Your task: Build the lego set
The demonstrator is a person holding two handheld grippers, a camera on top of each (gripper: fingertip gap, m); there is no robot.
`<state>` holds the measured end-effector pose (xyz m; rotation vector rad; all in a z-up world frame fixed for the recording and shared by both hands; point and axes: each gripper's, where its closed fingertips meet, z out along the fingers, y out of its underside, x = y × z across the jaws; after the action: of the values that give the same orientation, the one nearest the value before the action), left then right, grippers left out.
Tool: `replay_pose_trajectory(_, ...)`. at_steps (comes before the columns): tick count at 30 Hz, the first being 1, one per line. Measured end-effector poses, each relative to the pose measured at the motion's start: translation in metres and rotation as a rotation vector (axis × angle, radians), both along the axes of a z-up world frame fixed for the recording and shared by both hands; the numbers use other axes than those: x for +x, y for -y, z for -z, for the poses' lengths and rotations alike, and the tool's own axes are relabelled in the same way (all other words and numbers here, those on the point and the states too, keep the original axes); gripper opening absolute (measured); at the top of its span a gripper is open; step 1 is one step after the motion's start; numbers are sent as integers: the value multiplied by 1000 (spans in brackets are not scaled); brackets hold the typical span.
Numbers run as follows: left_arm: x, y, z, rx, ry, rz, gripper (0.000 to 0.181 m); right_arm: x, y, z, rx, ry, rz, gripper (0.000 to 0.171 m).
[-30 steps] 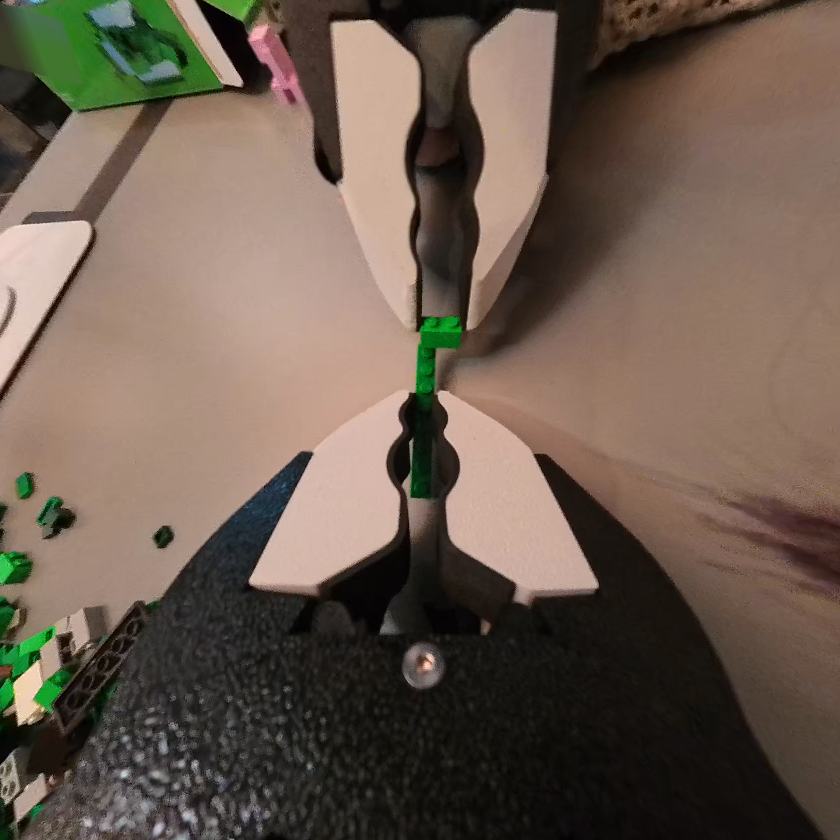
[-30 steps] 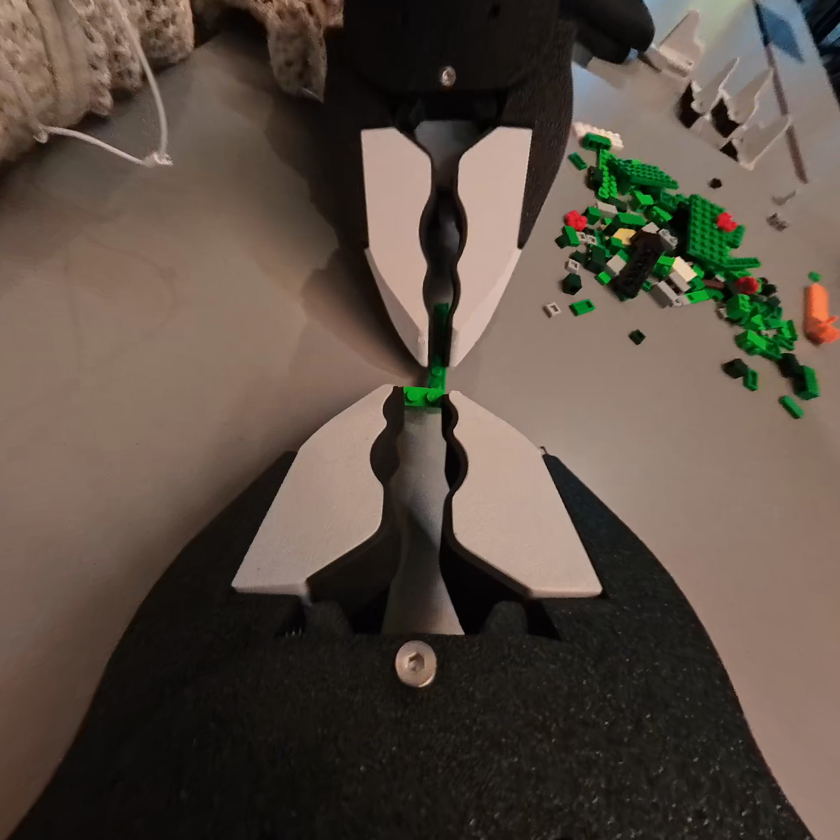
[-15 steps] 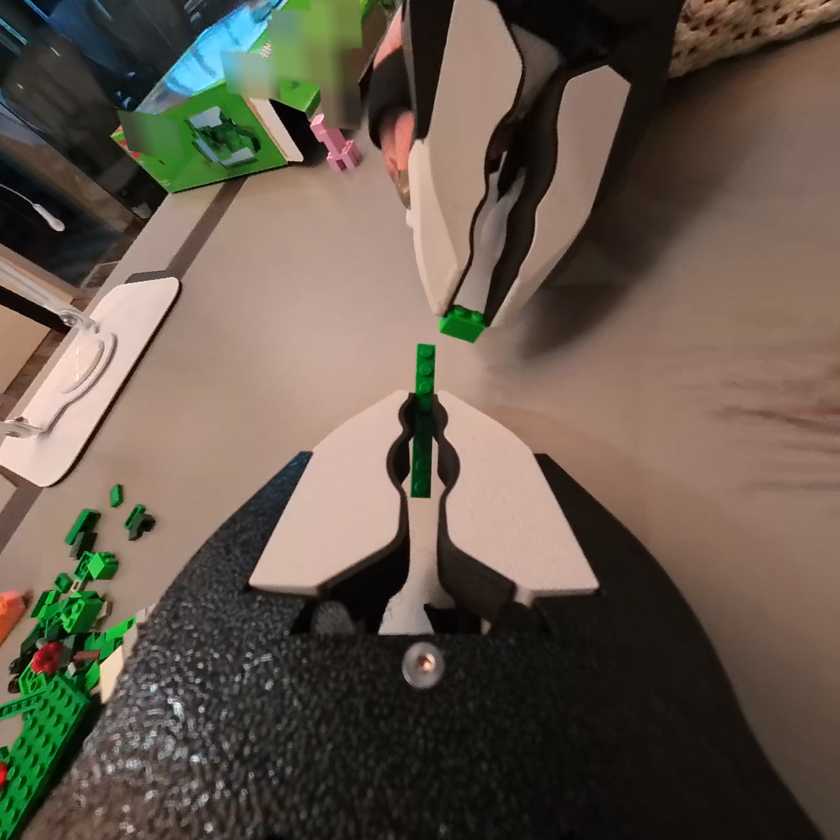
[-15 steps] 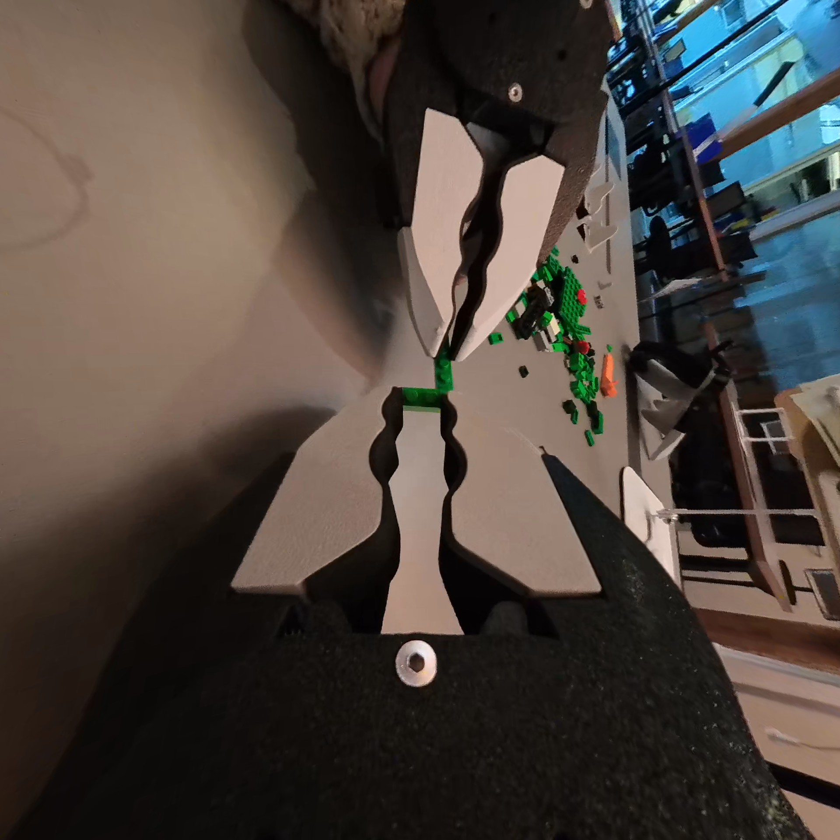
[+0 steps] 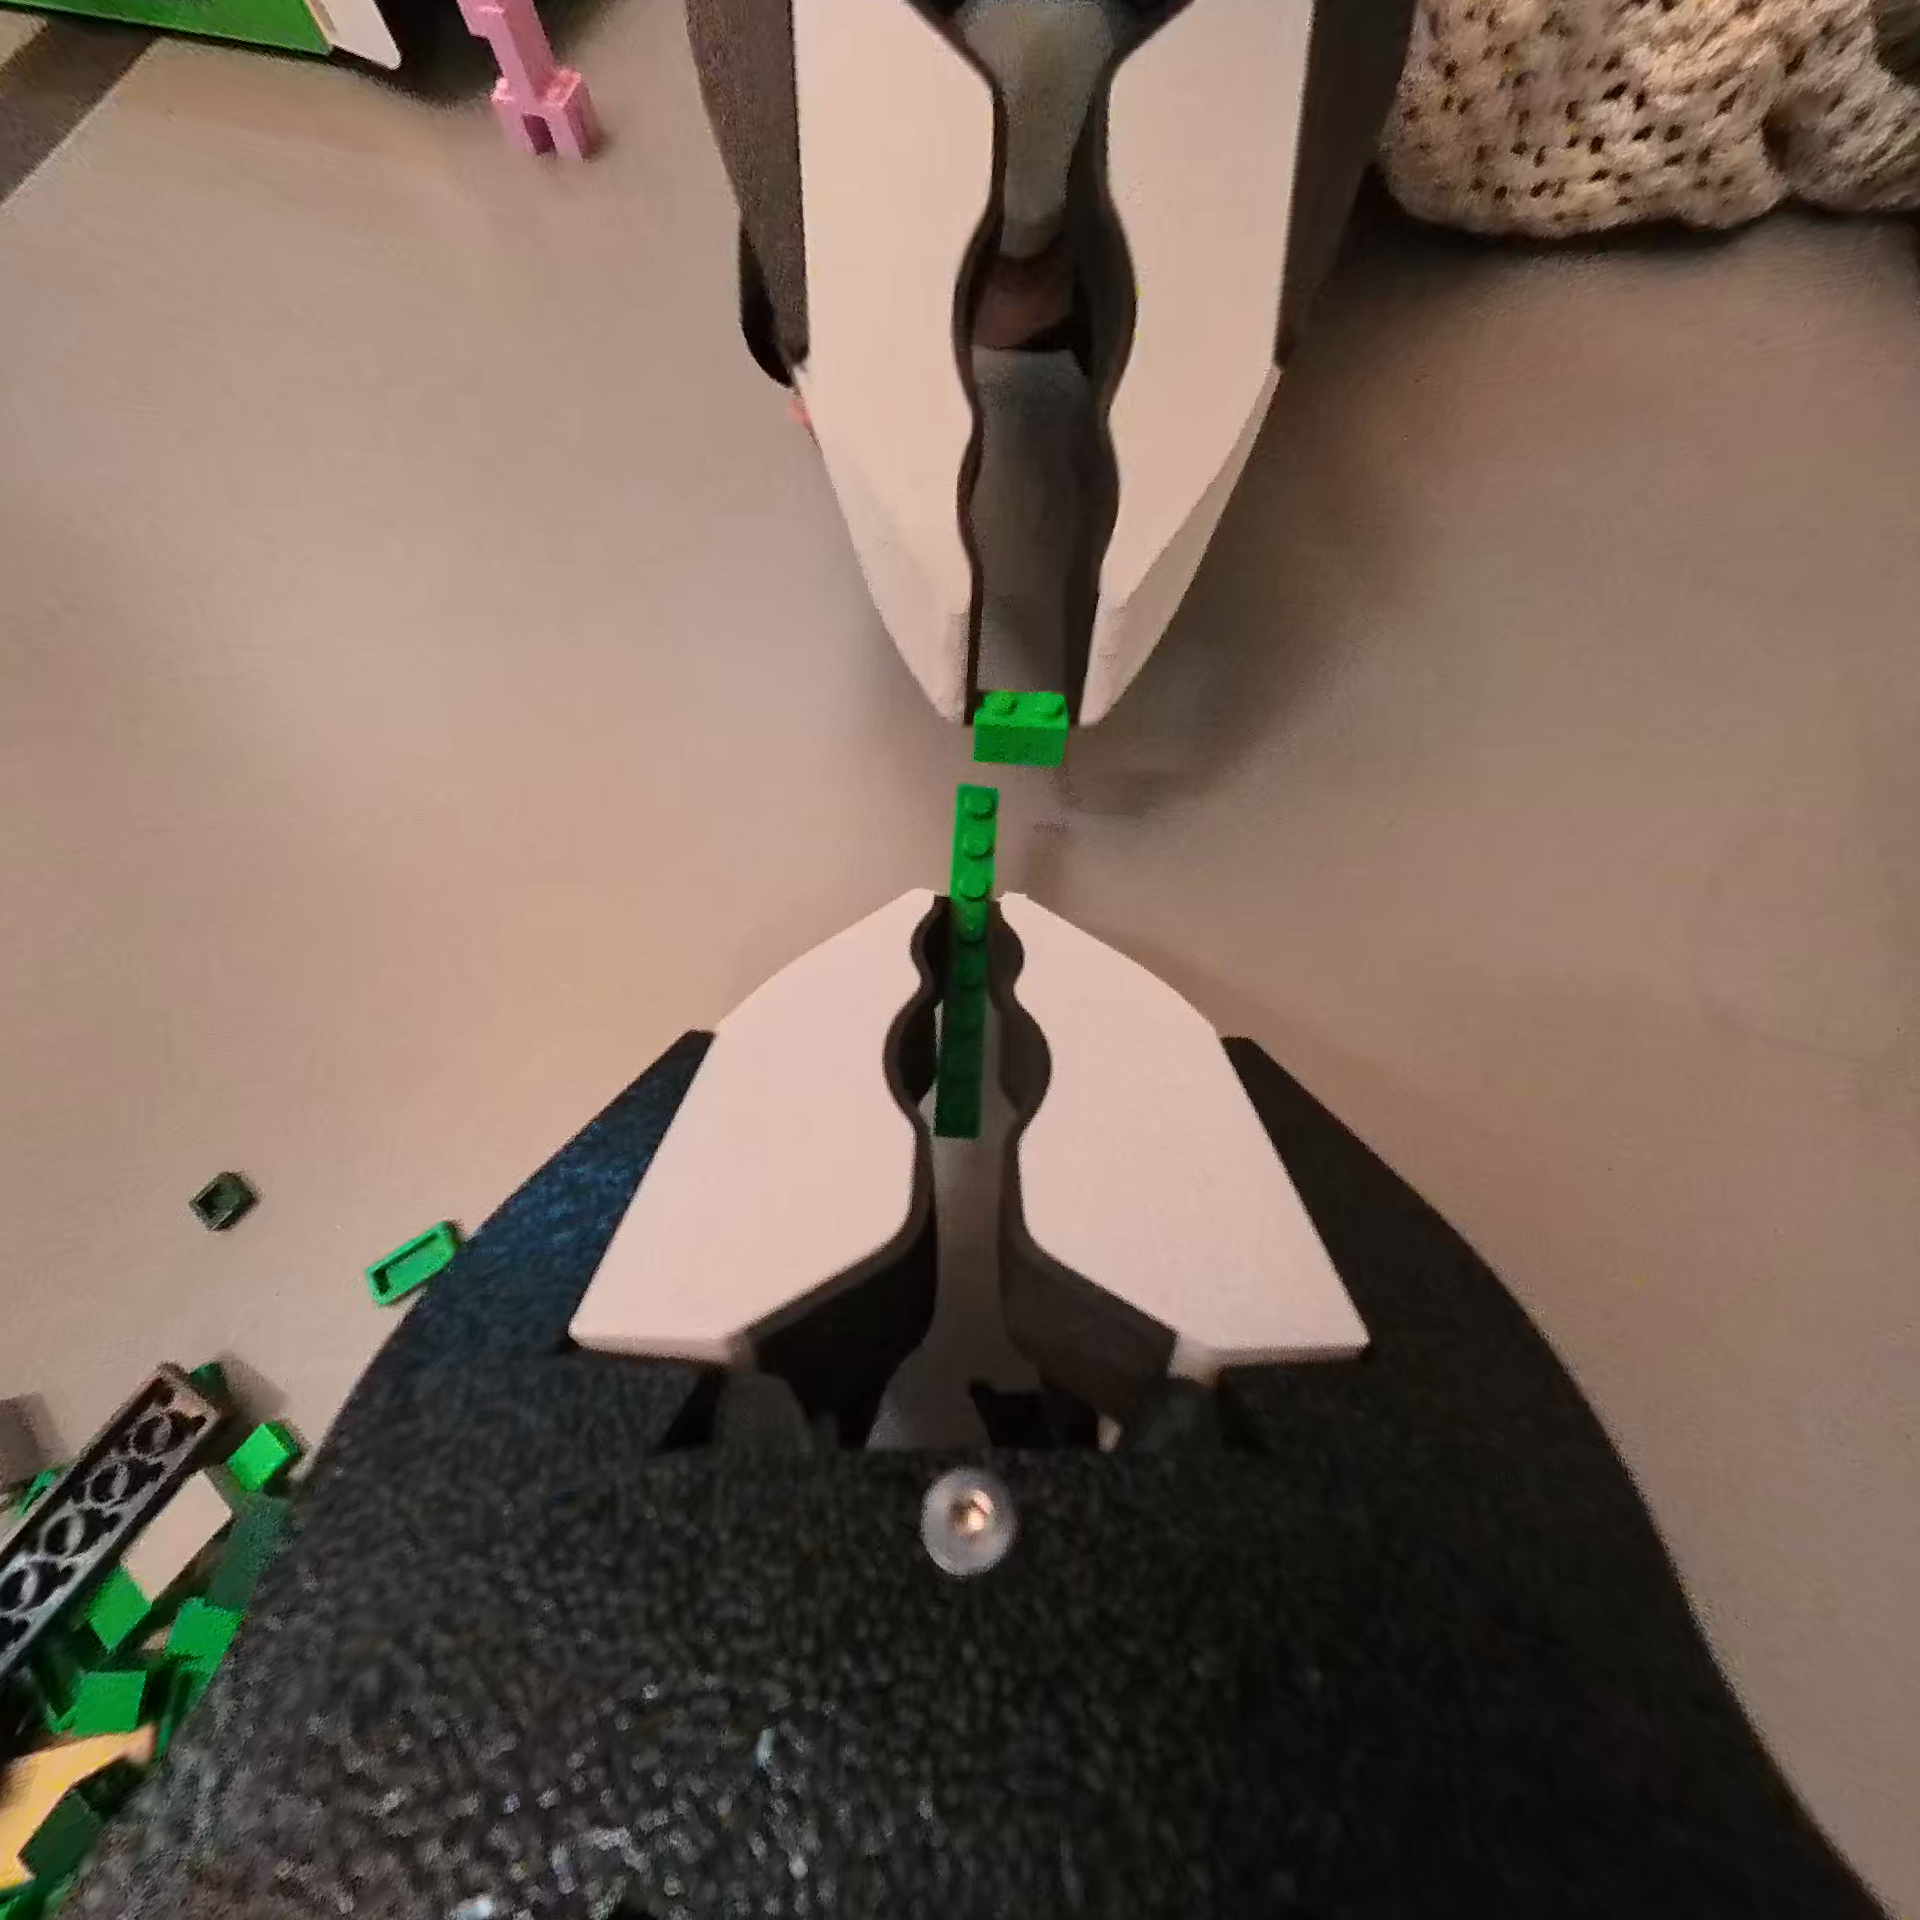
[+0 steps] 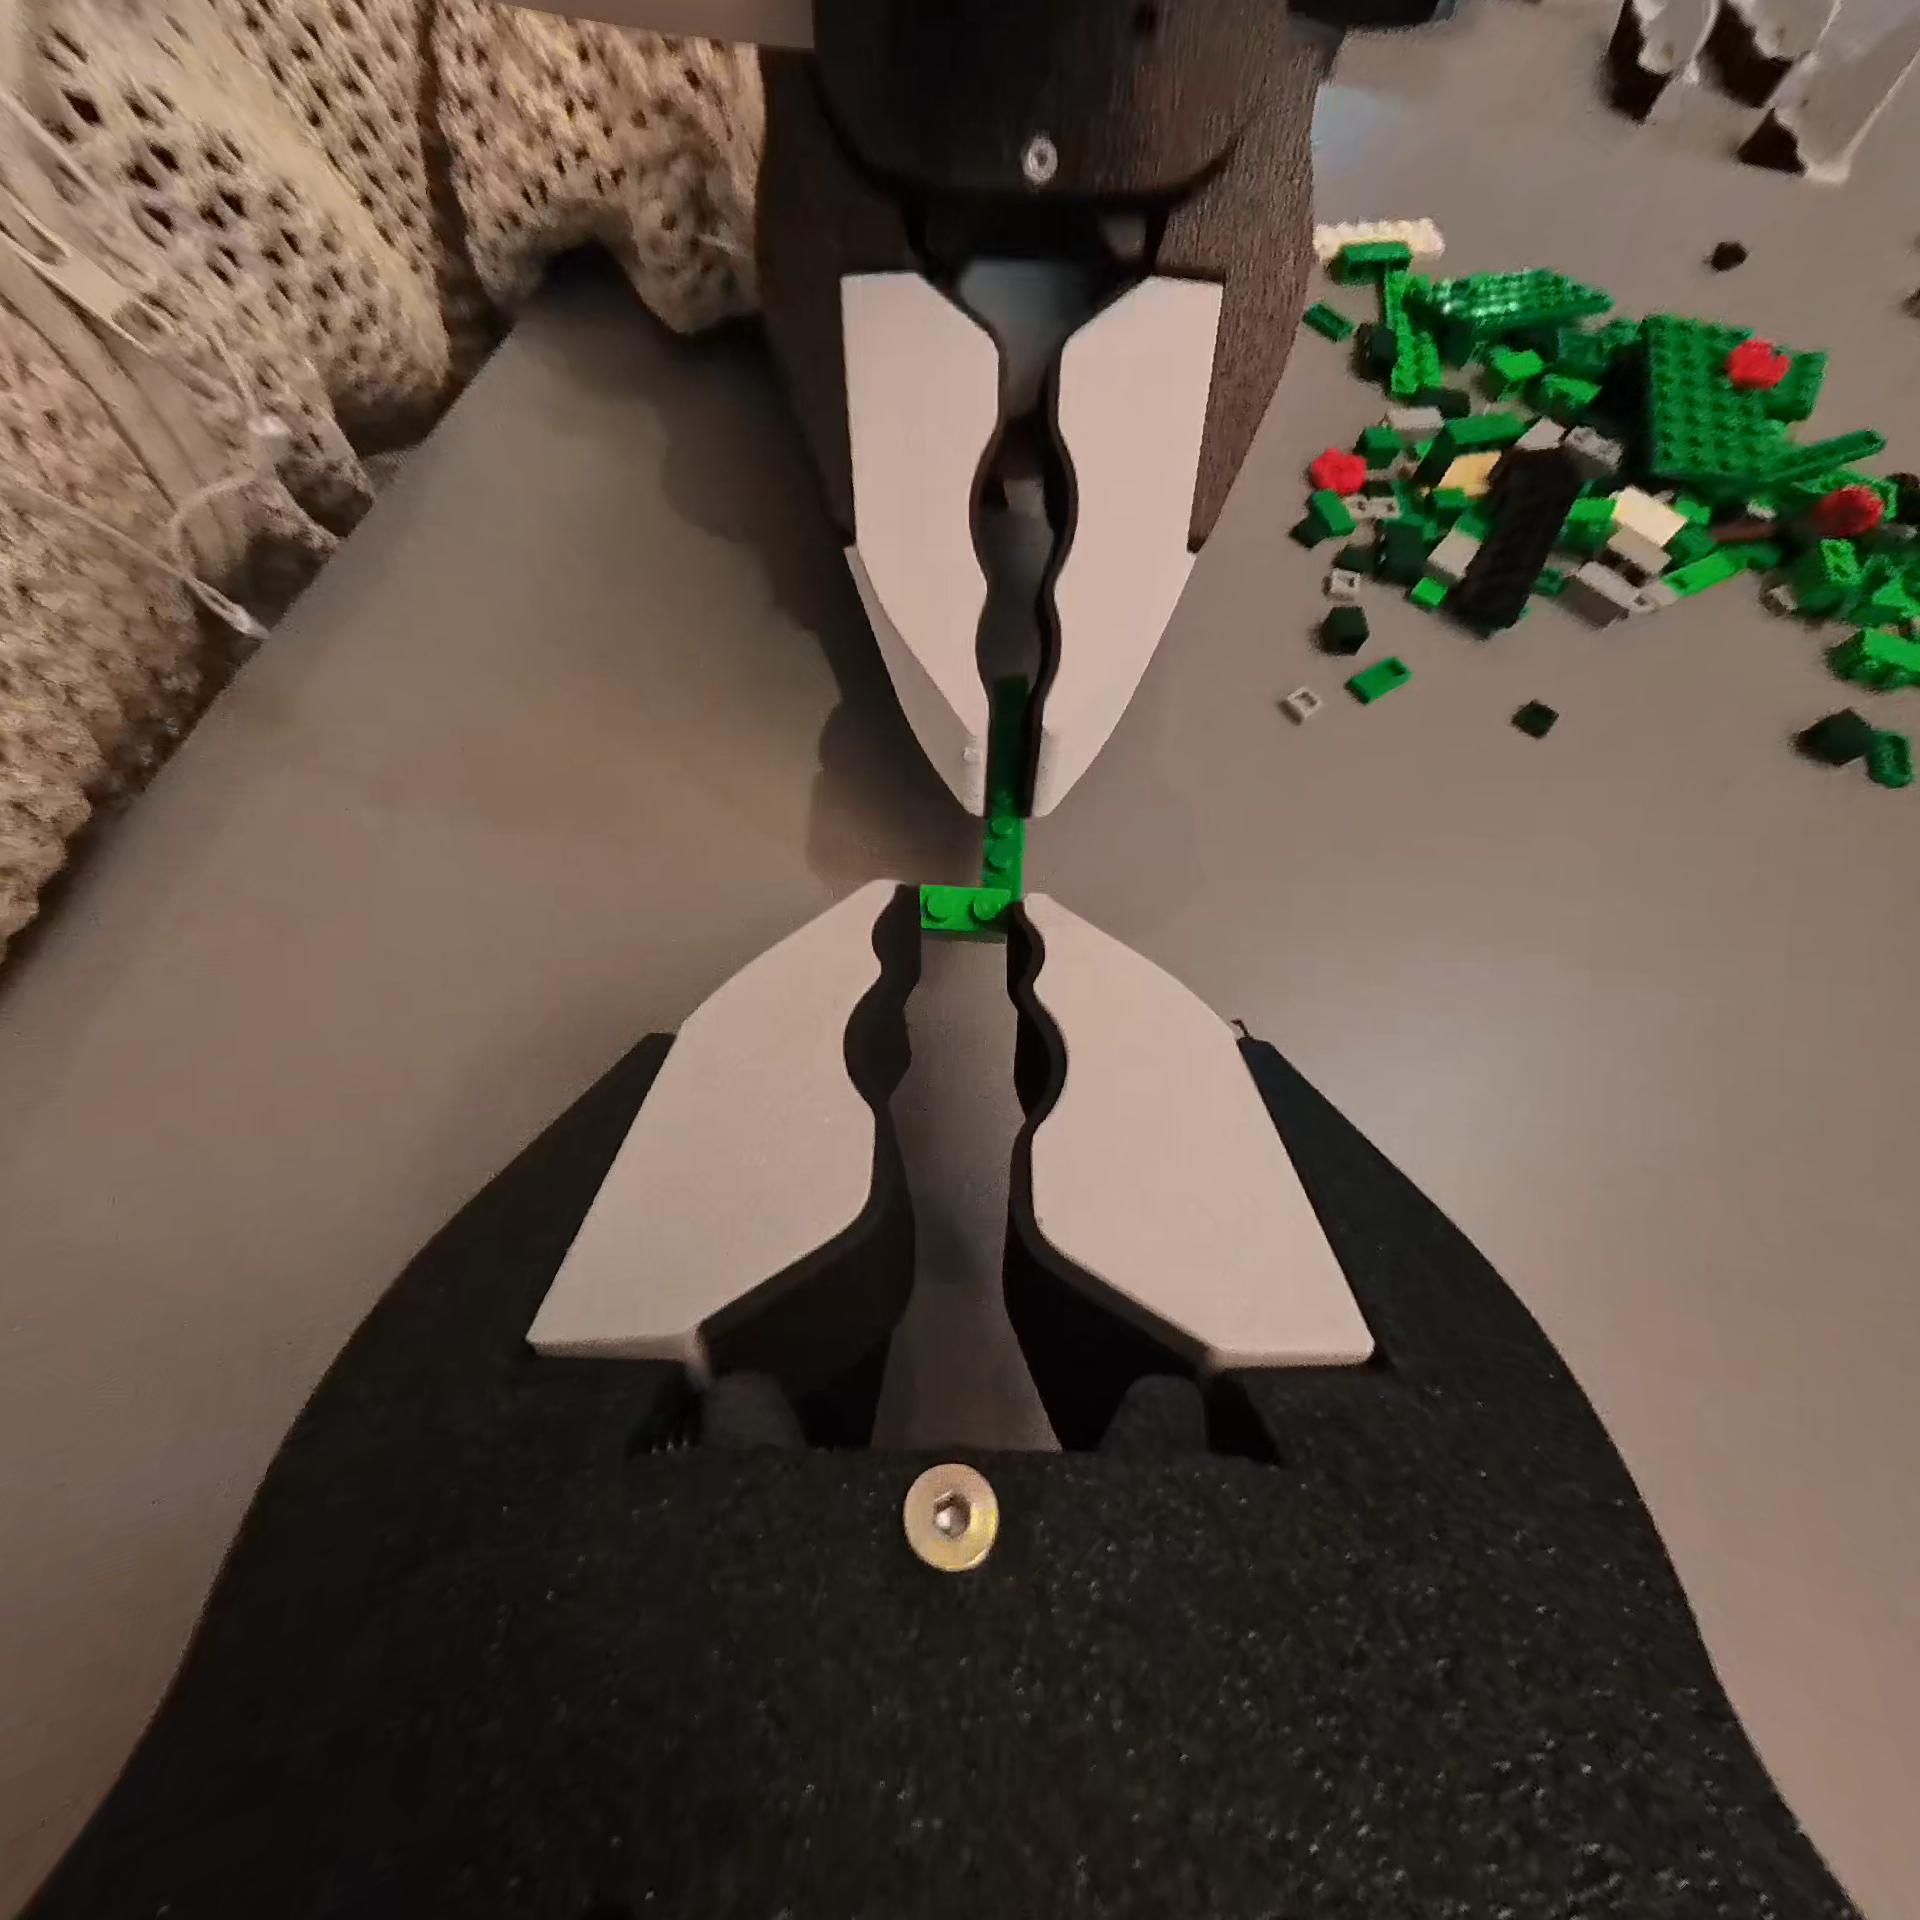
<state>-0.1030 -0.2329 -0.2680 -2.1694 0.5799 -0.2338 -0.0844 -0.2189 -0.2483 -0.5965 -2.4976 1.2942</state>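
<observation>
Step in hand, by judgement: joining the small bright green two-stud brick (image 5: 1020, 729) to the free end of the long narrow green studded plate (image 5: 971, 940); it is best done by squaring the brick's underside over the end studs and pressing straight along the stud axis without twisting. The left tool (image 5: 971, 906) is closed to a narrow slit on the plate, the right tool (image 6: 966, 906) closed on the brick at its tips. Left view shows a slight gap between the pieces above the grey surface (image 5: 416, 623); right view cannot confirm contact.
</observation>
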Motion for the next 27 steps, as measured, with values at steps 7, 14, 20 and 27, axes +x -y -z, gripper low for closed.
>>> replay_pose_trajectory(7, 8, 4, 8, -27, -31, 25, 5, 3, 9, 15, 110, 6, 9, 16)
replay_pose_trajectory(14, 10, 5, 9, -41, 0, 29, 5, 3, 10, 17, 142, -2, 18, 16)
replay_pose_trajectory(20, 11, 4, 10, -47, 21, 24, 5, 6, 12, 20, 154, 11, 10, 16)
replay_pose_trajectory(27, 11, 3, 9, -47, 47, 22, 5, 6, 12, 19, 161, 3, 13, 16)
